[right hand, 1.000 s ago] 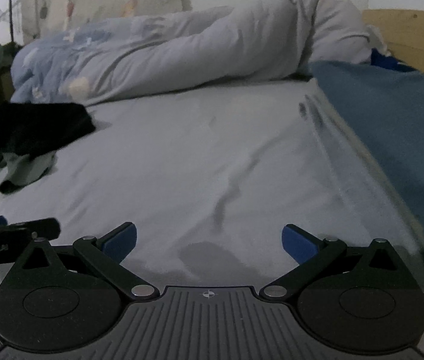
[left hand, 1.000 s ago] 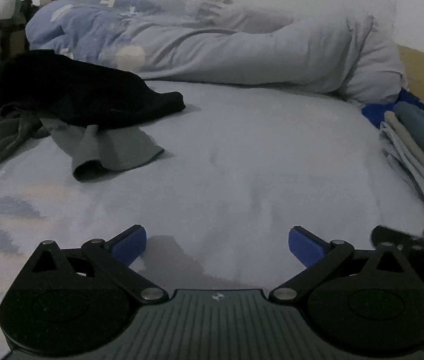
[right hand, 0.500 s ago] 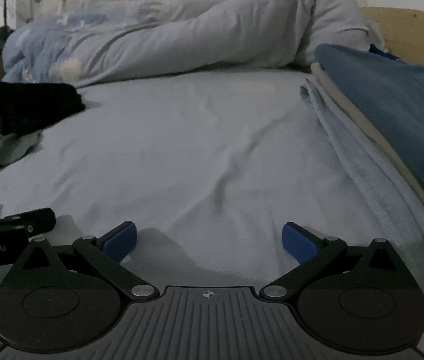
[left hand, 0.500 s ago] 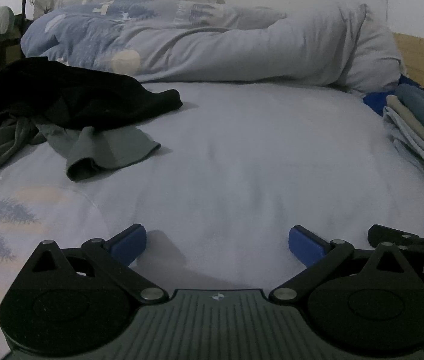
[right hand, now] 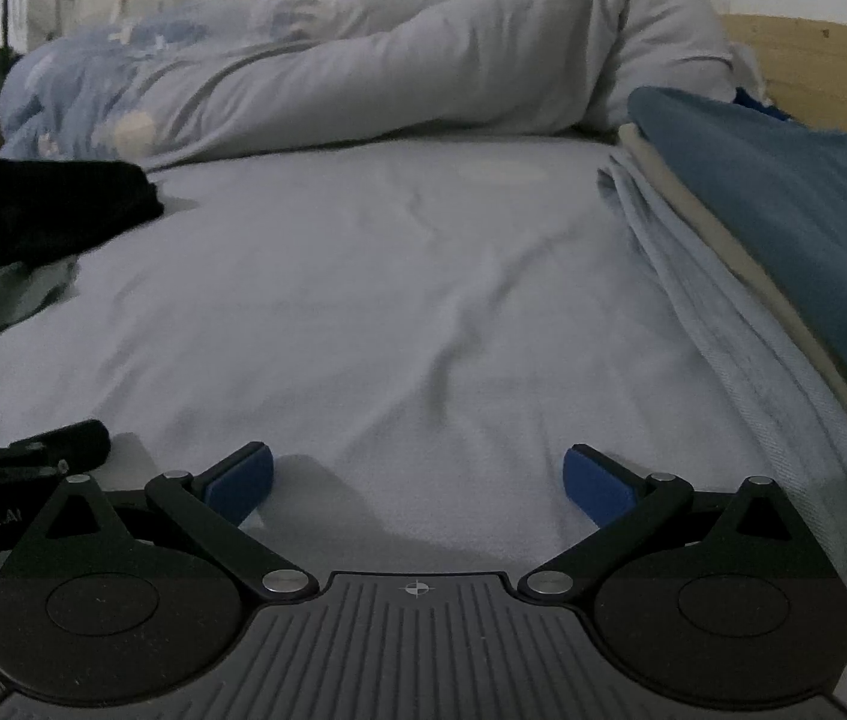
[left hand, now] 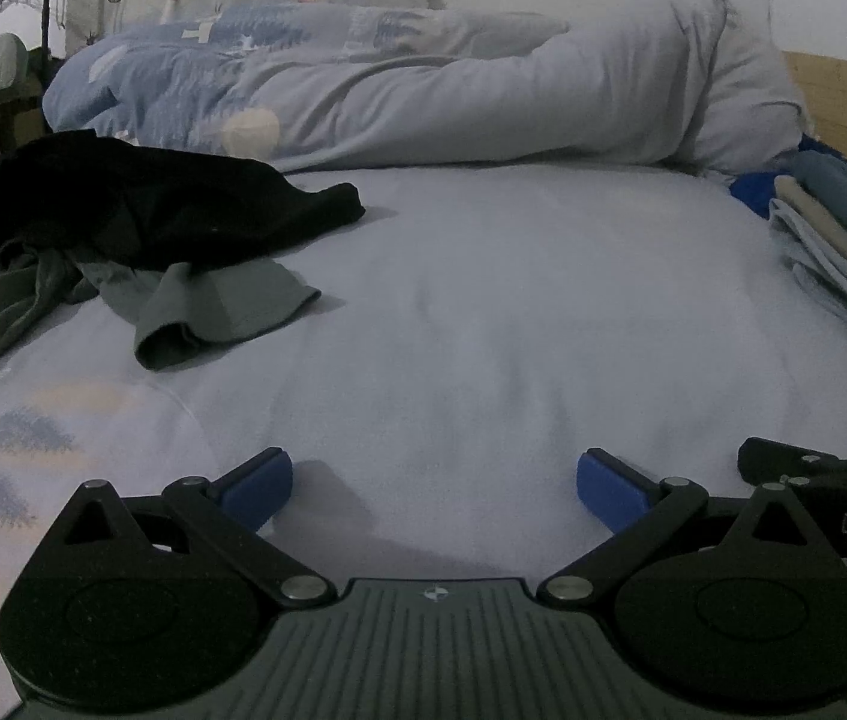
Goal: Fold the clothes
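Note:
A heap of unfolded clothes lies at the left of the bed: a black garment (left hand: 141, 204) over a grey-green one (left hand: 213, 312), also seen as the black garment (right hand: 39, 210) in the right wrist view. A stack of folded clothes (right hand: 783, 252) with a blue top layer sits at the right, its edge showing as the folded stack (left hand: 843, 240). My left gripper (left hand: 434, 483) is open and empty, low over the pale sheet. My right gripper (right hand: 417, 483) is open and empty beside it. Each gripper's fingers show at the other view's edge.
A rolled pale-blue duvet (left hand: 423, 102) runs across the far side of the bed. A wooden headboard (right hand: 813, 72) stands at the far right. The pale sheet (right hand: 393, 276) stretches between heap and stack.
Both views have swung slightly left and steadied; the folded stack sits further right in the left view. Both grippers stay open and empty.

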`<state>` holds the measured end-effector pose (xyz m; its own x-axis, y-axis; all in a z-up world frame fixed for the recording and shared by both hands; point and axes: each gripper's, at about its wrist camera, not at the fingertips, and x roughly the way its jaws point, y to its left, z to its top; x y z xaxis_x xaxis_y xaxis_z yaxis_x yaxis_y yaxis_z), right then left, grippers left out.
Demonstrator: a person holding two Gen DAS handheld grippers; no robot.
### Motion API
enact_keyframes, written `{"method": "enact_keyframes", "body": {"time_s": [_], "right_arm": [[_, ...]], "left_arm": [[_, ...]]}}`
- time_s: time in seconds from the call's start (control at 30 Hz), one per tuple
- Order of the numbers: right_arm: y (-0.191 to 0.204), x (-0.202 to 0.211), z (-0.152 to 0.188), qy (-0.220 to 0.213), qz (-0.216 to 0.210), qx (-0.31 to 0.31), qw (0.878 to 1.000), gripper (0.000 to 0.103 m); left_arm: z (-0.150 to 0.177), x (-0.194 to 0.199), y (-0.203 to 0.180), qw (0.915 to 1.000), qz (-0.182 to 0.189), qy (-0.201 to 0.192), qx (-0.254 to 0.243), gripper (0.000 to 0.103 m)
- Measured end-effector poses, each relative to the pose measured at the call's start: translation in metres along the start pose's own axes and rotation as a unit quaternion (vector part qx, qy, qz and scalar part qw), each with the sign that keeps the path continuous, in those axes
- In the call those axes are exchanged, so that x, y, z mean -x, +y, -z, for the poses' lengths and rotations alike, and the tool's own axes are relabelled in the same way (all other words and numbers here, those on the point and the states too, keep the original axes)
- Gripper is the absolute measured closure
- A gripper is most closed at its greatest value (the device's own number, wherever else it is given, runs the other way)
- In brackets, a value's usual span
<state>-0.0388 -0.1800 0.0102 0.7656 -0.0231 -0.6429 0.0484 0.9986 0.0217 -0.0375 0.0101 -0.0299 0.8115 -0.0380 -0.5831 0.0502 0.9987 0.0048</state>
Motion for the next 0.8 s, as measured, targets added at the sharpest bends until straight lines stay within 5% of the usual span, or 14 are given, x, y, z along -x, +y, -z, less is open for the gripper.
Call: {"method": "enact_keyframes", "body": {"time_s": [0.8], "right_arm": [[-0.0031,-0.0004,0.0014,-0.002,-0.002,0.000,1.000,0.000]], "left_arm": [[0.0013,0.0006,-0.0034,0.9999,-0.009,-0.002,-0.010,0.000]]}}
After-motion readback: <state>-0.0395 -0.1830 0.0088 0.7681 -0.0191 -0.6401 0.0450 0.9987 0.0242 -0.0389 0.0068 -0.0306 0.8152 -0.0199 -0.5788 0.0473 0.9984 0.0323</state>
